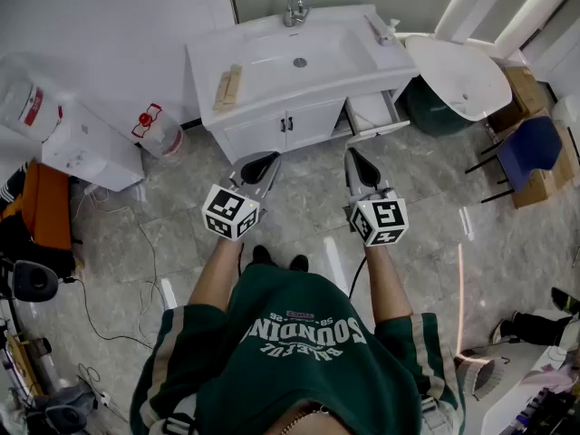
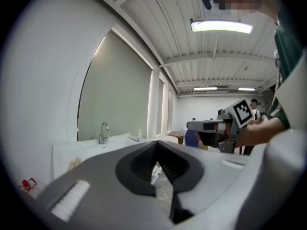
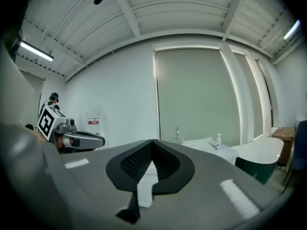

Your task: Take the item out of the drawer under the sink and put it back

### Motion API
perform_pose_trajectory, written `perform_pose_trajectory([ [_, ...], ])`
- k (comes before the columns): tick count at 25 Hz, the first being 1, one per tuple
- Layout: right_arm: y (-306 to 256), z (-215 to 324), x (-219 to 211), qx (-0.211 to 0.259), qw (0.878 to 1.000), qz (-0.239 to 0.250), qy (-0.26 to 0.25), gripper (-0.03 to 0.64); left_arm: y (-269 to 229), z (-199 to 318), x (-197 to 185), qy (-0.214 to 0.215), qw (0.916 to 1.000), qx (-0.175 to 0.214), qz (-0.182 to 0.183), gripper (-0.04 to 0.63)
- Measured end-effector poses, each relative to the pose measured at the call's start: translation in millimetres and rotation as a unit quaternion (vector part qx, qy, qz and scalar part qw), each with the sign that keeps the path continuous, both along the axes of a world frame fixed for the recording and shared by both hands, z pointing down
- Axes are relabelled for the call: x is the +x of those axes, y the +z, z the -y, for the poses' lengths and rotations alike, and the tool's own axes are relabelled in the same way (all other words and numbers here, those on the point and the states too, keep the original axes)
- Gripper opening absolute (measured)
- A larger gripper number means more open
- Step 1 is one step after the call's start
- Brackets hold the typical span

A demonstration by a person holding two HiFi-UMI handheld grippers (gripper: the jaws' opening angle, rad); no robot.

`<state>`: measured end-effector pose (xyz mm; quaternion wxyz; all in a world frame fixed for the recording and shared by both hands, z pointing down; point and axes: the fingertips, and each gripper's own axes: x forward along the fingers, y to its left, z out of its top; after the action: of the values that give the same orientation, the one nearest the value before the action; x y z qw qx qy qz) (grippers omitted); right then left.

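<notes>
A white sink cabinet [image 1: 299,120] stands ahead of me, with a faucet [image 1: 294,9] on top. At its right end a drawer [image 1: 373,114] is pulled out; I cannot make out anything inside it. My left gripper [image 1: 257,168] and right gripper [image 1: 359,165] hover side by side over the floor in front of the cabinet, short of it. Both are shut and hold nothing. In the left gripper view the left gripper [image 2: 156,146] has its jaws meeting at the tips, with the sink [image 2: 103,143] beyond. In the right gripper view the right gripper [image 3: 152,142] is closed the same way.
A wooden piece [image 1: 227,88] and a soap bottle [image 1: 389,31] sit on the sink top. A water jug [image 1: 159,130] stands left of the cabinet. A round white table [image 1: 459,76], a blue chair [image 1: 529,149] and cardboard boxes [image 1: 526,89] are on the right. Cables [image 1: 136,279] trail over the floor.
</notes>
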<state>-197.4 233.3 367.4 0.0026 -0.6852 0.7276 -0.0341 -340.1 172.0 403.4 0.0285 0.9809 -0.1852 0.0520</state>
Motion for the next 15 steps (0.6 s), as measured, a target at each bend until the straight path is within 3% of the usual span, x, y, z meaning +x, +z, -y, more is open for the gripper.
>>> perform_pose_trajectory([
  [15,4,-9,26,0.006,1.000,0.017,0.005,0.003,8,-2,19,-0.002,1.0000,-0.007,0.003,0.051],
])
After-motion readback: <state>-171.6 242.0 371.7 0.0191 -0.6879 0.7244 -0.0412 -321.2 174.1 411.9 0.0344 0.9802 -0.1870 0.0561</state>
